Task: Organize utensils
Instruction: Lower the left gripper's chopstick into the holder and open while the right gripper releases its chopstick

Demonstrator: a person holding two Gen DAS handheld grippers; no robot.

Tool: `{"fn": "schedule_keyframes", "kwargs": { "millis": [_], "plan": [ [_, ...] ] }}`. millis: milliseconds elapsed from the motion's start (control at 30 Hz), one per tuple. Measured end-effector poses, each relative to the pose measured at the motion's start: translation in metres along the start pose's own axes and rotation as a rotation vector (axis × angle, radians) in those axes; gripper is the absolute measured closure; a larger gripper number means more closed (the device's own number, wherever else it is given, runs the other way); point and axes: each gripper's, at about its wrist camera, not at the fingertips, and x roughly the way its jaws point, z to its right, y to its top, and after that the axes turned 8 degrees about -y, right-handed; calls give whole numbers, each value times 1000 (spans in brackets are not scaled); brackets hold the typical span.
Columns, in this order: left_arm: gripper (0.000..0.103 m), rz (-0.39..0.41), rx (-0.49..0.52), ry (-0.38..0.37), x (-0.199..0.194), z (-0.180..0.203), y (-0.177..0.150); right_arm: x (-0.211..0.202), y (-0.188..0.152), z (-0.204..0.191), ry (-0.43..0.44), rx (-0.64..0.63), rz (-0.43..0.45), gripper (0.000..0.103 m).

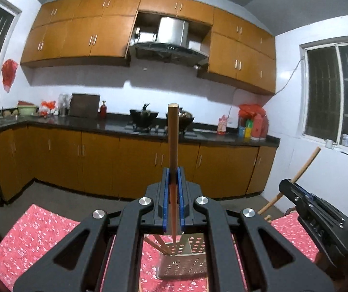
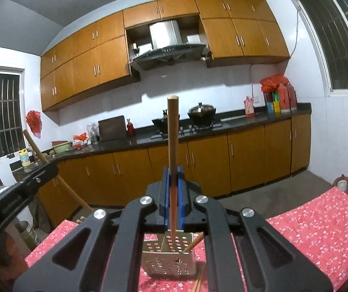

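Kitchen cabinets (image 1: 81,160) and a dark counter (image 1: 115,124) fill the background of both views; below them a table with a red floral cloth (image 1: 40,228) carries the work.

On the cloth stands a perforated metal holder (image 2: 167,258), seen under each gripper. At least one chopstick already leans inside it (image 2: 194,243), and the left view shows a pair slanting into its near compartment (image 1: 158,243). A couple more chopsticks lie on the cloth just beside the holder (image 2: 199,279), not yet collected.

The left gripper (image 1: 173,189) is clamped on one chopstick (image 1: 173,136), held upright between the blue pads, its thin tip pointing down toward the holder's mouth. The right gripper (image 2: 173,189) pinches a second chopstick (image 2: 173,131) the same way, tip above the holder. Each gripper also shows at the edge of the other's view with its stick jutting up.

My reading: the job is partly done. Some sticks are stowed, two are in hand above the holder awaiting insertion, and those loose on the cloth remain.
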Motion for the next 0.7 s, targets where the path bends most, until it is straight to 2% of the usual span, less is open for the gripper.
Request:
{"fn": "schedule_keyframes", "kwargs": {
  "millis": [333,533,700],
  "plan": [
    [96,-101,-52,-36,33,-8,-29,31,-27,-3,15,-23,-108,93],
    [95,-96,-64,-40,24,-14,-27,22,-25,-3,28,-19,-93,92],
    [95,-70,-81,-51,10,-18,-21,-3,-17,0,46,-18,-43,92]
  ]
}}
